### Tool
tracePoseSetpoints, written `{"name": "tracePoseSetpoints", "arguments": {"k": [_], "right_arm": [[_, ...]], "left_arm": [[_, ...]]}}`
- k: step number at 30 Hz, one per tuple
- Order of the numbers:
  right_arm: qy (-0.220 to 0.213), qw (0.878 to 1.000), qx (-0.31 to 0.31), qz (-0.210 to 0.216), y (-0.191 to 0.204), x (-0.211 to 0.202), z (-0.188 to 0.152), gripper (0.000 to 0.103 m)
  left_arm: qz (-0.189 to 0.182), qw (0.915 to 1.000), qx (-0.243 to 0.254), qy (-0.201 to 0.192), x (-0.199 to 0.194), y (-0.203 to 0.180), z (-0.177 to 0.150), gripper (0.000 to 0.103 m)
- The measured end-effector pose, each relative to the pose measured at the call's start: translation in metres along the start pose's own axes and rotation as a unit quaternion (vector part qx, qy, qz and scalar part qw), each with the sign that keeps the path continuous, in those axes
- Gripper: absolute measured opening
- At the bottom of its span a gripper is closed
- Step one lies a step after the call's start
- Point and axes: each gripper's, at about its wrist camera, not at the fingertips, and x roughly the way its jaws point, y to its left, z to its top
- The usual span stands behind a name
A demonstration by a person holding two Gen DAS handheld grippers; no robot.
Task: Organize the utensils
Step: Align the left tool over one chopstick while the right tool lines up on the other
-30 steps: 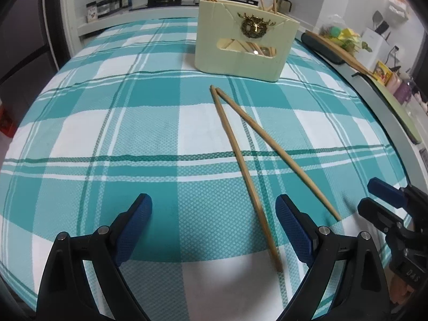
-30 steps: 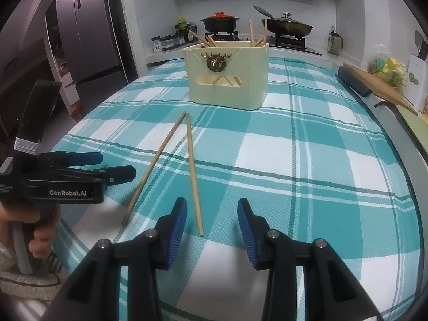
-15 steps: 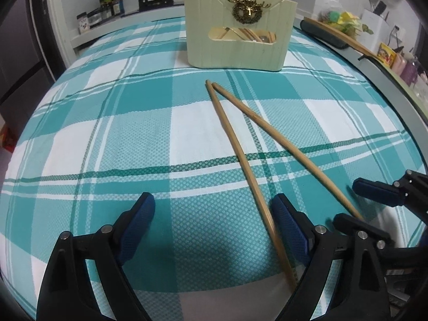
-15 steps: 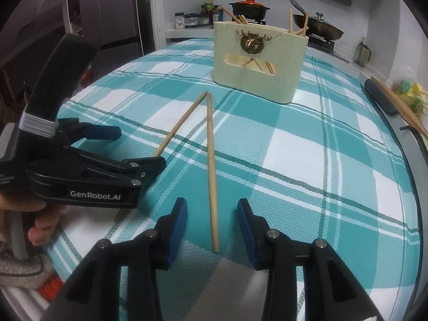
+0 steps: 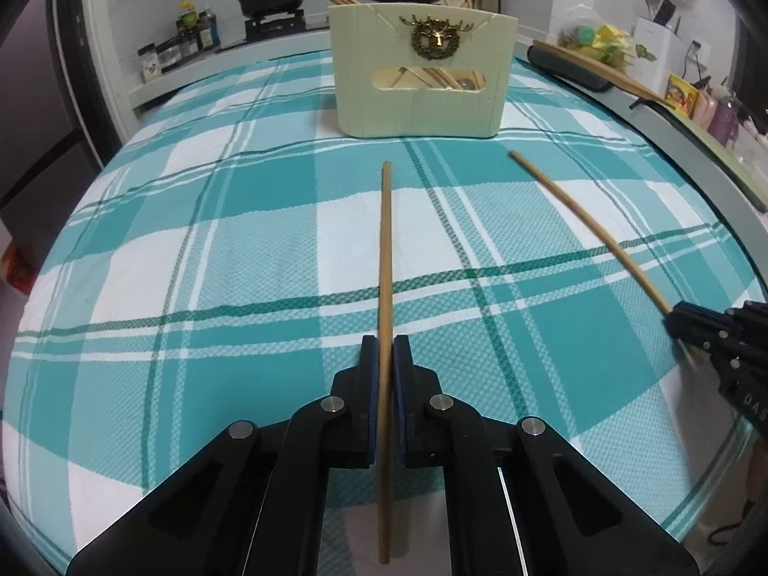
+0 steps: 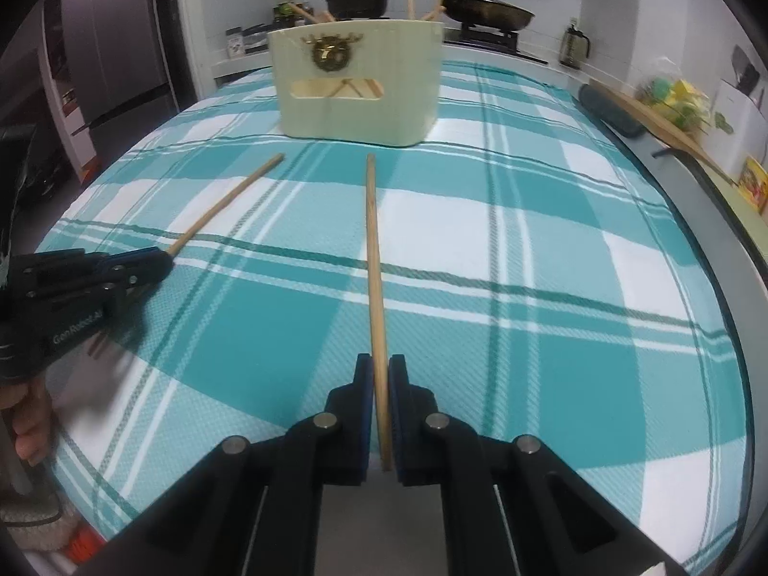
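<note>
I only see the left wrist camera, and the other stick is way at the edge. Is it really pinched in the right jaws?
Observer: Yes. In the right wrist view the right gripper is shut on its chopstick. Only a short bit pokes out behind the jaws.
Operator: Who's holding my left gripper?
Observer: A hand is wrapped around its handle, just off the table's edge. The left gripper clamps the other chopstick.
</note>
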Motion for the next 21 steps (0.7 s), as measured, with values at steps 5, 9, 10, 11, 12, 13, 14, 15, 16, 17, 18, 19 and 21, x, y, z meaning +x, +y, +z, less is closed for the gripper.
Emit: {"name": "tracePoseSetpoints", "arguments": {"k": [5,9,10,11,12,13,14,15,16,17,18,19,21], "right_arm": [[0.012,0.999,0.03,-0.024,-0.024,-0.017,-0.02,0.007],[0.013,0.999,0.034,-0.03,-0.027,-0.026,-0.03,0.011],[0.012,0.999,0.033,-0.033,-0.027,-0.028,-0.03,0.027],[0.008,0.999,0.035,-0.032,-0.027,-0.029,-0.03,0.037],[0.002,0.999,0.038,-0.031,-0.028,-0.031,-0.029,0.05],[-0.003,0.999,0.039,-0.033,-0.028,-0.033,-0.027,0.051],[-0.005,0.999,0.038,-0.035,-0.027,-0.033,-0.024,0.051],[-0.005,0.999,0.037,-0.037,-0.027,-0.034,-0.021,0.051],[-0.006,0.999,0.035,-0.039,-0.026,-0.033,-0.018,0.051],[-0.006,0.999,0.032,-0.043,-0.025,-0.032,-0.016,0.051],[-0.004,0.999,0.028,-0.047,-0.024,-0.03,-0.013,0.051],[-0.003,0.999,0.023,-0.048,-0.023,-0.028,-0.012,0.051],[-0.002,0.999,0.017,-0.05,-0.021,-0.023,-0.009,0.051]], "left_arm": [[0.001,0.9999,-0.01,0.009,-0.016,0.016,-0.018,0.006],[-0.009,0.9997,-0.019,0.013,-0.024,0.021,-0.022,0.049],[-0.007,0.9997,-0.02,0.009,-0.025,0.022,-0.021,0.068],[-0.003,0.9998,-0.019,0.006,-0.026,0.022,-0.02,0.074],[-0.003,0.9998,-0.017,0.007,-0.025,0.021,-0.019,0.074],[-0.005,0.9998,-0.014,0.011,-0.024,0.021,-0.017,0.074],[-0.007,0.9998,-0.013,0.016,-0.021,0.021,-0.015,0.075],[-0.008,0.9997,-0.012,0.019,-0.019,0.021,-0.014,0.077],[-0.006,0.9997,-0.011,0.02,-0.017,0.021,-0.013,0.08],[-0.002,0.9997,-0.009,0.021,-0.014,0.02,-0.011,0.081],[0.001,0.9997,-0.008,0.023,-0.011,0.02,-0.01,0.082],[0.002,0.9996,-0.006,0.026,-0.008,0.02,-0.01,0.082],[0.0,0.9996,-0.006,0.029,-0.003,0.019,-0.009,0.085]]}}
